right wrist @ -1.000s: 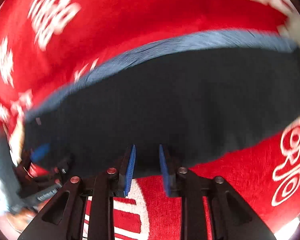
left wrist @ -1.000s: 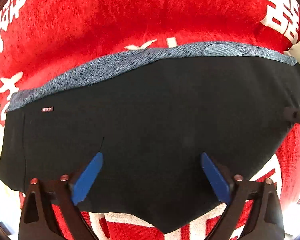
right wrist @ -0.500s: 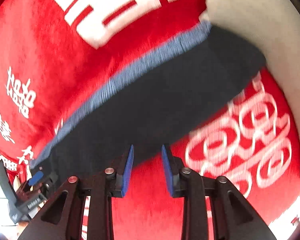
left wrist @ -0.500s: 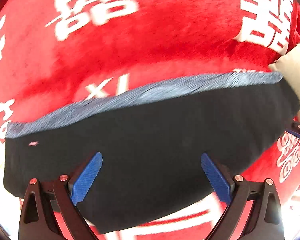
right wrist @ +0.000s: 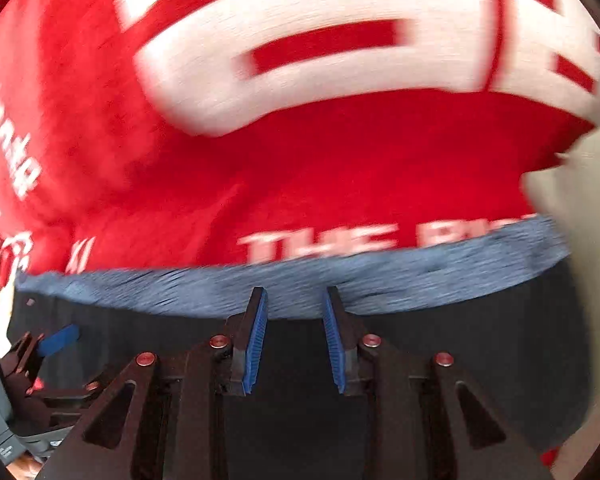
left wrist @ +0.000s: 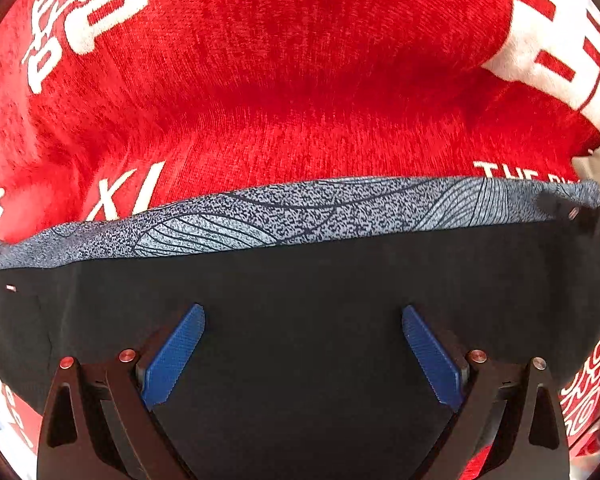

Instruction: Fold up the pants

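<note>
Here I see the black pants (left wrist: 300,304) lying flat on the red blanket (left wrist: 300,92), grey patterned band (left wrist: 300,212) along their far edge. My left tongs (left wrist: 303,354) gape wide above them; my right tongs (right wrist: 294,338), having just been opening, stand narrowly apart, gripping nothing.

The pants (left wrist: 300,360) are cut off by the left wrist view's edges, and the blanket's lettering (right wrist: 312,240) is blurred in the right wrist view.
</note>
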`<state>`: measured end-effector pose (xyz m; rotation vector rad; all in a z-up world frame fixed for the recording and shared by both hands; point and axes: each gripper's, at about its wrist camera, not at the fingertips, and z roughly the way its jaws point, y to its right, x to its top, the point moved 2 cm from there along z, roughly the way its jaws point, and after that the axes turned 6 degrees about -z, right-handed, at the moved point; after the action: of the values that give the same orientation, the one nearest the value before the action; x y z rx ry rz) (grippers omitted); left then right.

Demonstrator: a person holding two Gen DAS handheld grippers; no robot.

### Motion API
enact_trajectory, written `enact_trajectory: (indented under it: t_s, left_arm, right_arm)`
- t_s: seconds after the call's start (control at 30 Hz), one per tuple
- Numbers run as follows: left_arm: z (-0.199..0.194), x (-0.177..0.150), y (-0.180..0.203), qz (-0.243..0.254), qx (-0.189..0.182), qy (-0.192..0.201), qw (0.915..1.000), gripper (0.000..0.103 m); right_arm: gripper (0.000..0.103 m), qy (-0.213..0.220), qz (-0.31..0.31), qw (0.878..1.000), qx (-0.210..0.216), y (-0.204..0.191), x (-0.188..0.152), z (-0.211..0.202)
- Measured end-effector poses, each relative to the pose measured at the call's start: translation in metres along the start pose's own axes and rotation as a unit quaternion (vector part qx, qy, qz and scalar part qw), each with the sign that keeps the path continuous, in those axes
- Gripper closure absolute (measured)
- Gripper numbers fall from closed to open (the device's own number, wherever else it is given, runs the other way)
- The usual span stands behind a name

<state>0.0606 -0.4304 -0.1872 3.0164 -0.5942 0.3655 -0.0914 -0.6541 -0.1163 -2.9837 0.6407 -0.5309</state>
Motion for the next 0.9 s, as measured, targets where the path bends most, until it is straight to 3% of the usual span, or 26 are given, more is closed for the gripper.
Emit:
enact_trajectory:
  t_s: [0.13,0.27,0.33,0.43,0.57,0.67,0.77,0.9]
  left_arm:
    - [0.003,-0.003,0.004,0.002,0.01,0.007,0.9999,0.003]
    - [0.003,-0.006,0.009,0.004,0.017,0.016,0.9997,0.001]
    - [0.003,-0.008,0.007,0.009,0.02,0.018,0.9996,0.001]
    - [-0.002,0.0,0.013,0.014,0.028,0.008,0.9995,0.001]
    - [-0.019,0.018,0.034,0.027,0.011,0.038,0.9988,0.001]
    - [0.002,0.036,0.05,0.041,0.035,0.038,0.9978,0.001]
    - [0.011,0.05,0.05,0.024,0.032,0.042,0.9983,0.001]
    - [-0.007,0.047,0.044,0.027,0.026,0.036,0.9987,0.001]
  right_arm:
    - [0.075,0.001,0.038,0.996,-0.075,0.063,0.011,-0.003]
    - [0.075,0.013,0.031,0.991,-0.129,0.085,0.022,-0.016]
    - [0.071,0.026,0.056,0.992,-0.107,0.085,0.022,-0.027]
    - [0.056,0.034,0.102,0.993,-0.047,0.082,0.007,-0.044]
    - [0.056,0.033,0.13,0.991,0.008,0.065,-0.03,-0.062]
    - [0.056,0.023,0.135,0.99,0.027,0.051,-0.061,-0.069]
    - [0.056,0.014,0.142,0.988,0.052,0.036,-0.085,-0.072]
    - [0.049,0.008,0.197,0.976,0.096,0.035,-0.116,-0.07]
